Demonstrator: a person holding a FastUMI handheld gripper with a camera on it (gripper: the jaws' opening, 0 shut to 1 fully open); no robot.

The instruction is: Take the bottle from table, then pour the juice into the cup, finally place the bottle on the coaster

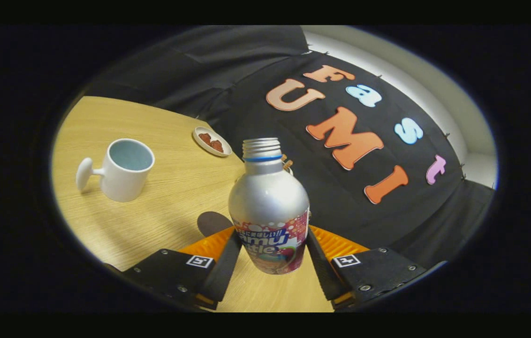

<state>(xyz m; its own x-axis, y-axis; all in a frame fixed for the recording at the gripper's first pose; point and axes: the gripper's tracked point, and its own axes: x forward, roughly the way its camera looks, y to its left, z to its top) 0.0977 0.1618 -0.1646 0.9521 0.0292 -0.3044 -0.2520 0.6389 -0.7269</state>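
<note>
here the claw (272, 256) clamps the bottle (269, 206), cup (124, 169) and small dish (212, 141) beyond on the table (171, 188).

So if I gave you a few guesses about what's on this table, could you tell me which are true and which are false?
1. The silver metal bottle has no cap on. True.
2. The gripper has a finger on each side of the bottle's printed lower part. True.
3. The white cup with a knob handle lies on its side. False: it stands upright on the wooden table, off beyond the fingers.
4. The small white dish is bare. False: it holds reddish-brown pieces.
5. The cup sits between the fingers. False: the bottle does.
</note>
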